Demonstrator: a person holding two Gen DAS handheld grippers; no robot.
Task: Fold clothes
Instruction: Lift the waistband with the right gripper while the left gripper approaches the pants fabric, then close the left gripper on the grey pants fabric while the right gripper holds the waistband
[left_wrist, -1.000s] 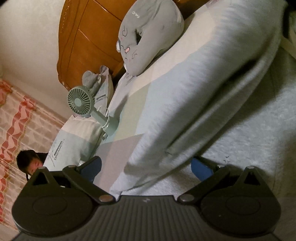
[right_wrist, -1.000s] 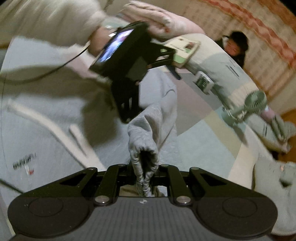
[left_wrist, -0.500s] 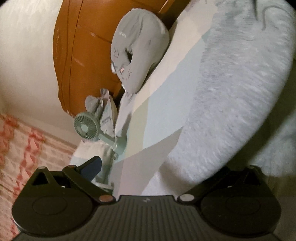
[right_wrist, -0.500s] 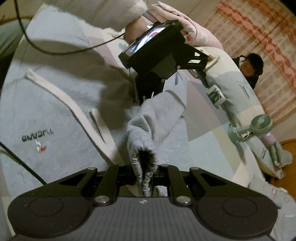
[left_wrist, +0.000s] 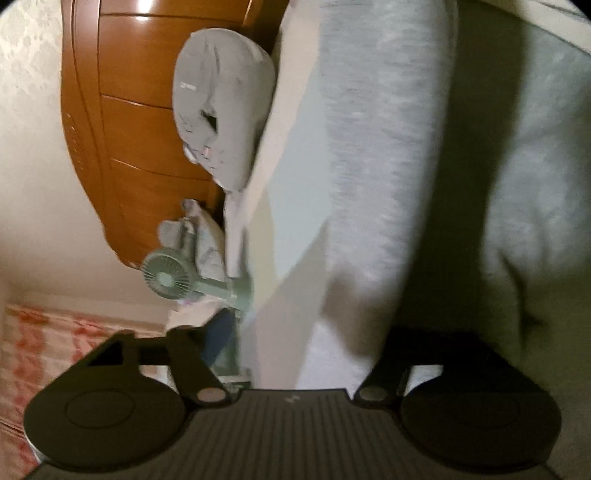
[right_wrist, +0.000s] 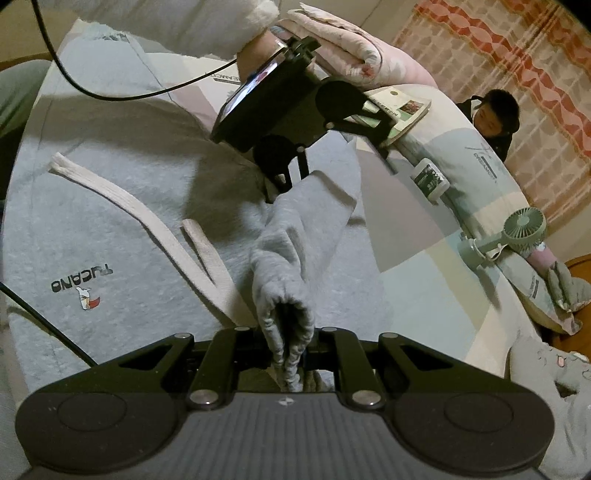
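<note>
Grey hoodie (right_wrist: 110, 206) spread flat on the bed (right_wrist: 424, 266). Right gripper (right_wrist: 290, 354) clenched on the bunched sleeve cuff (right_wrist: 284, 295) — sleeve lifted off the hoodie body. Left gripper (left_wrist: 295, 354) closing, the sleeve fabric between its jaws; contact with the pads unclear. Green fan (right_wrist: 517, 229) near the pillows.

The right claw (right_wrist: 290, 350) is clamped tight while the left claw (right_wrist: 291, 173) hangs ahead, its jaws closing.

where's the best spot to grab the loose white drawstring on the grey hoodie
Probably the frayed end of the white drawstring, coming from above. It lies flat on the grey hoodie, so fingers straddling its width there should catch the cord alone.
</note>
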